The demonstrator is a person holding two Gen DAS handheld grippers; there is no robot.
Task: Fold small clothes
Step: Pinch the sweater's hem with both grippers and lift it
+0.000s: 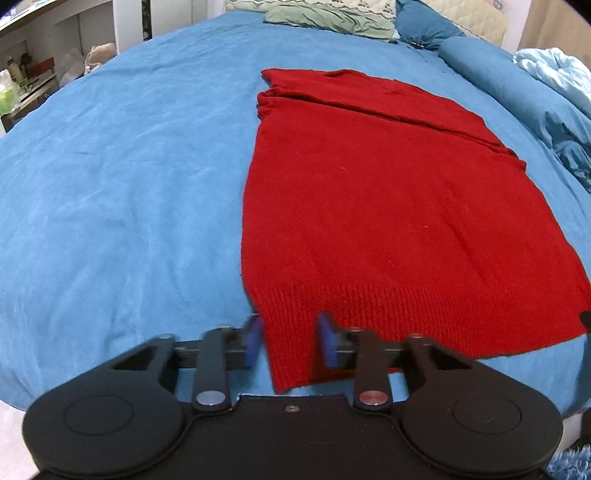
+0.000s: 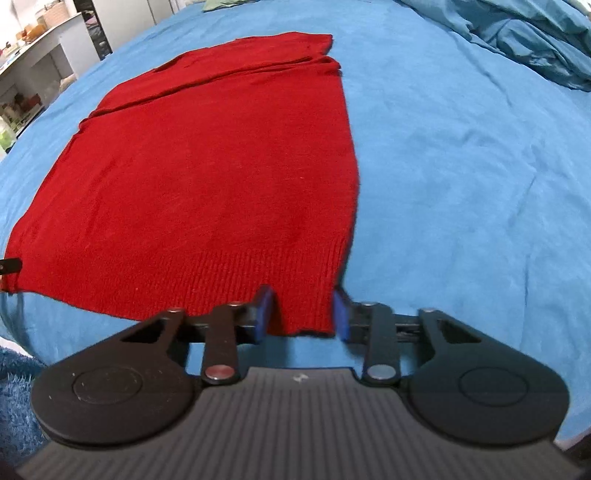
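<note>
Left wrist: both parted hand-held grippers [image 1: 288,341] [image 2: 303,314] straddle ribbed red knit sweater [image 1: 369,192] hem corners.

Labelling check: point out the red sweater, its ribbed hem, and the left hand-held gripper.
red sweater [image 1: 388,192], left wrist view, middle of body
ribbed hem [image 2: 207,284], right wrist view, middle of the band
left hand-held gripper [image 1: 290,341], left wrist view, between fingertips

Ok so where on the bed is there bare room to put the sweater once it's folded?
Bare sheet runs wide on the left of the red sweater, out to the bed's edge. Another open patch lies on its right, up to the rumpled duvet. The head end is crowded with pillows. Both grippers, left and right, straddle the hem corners.
</note>
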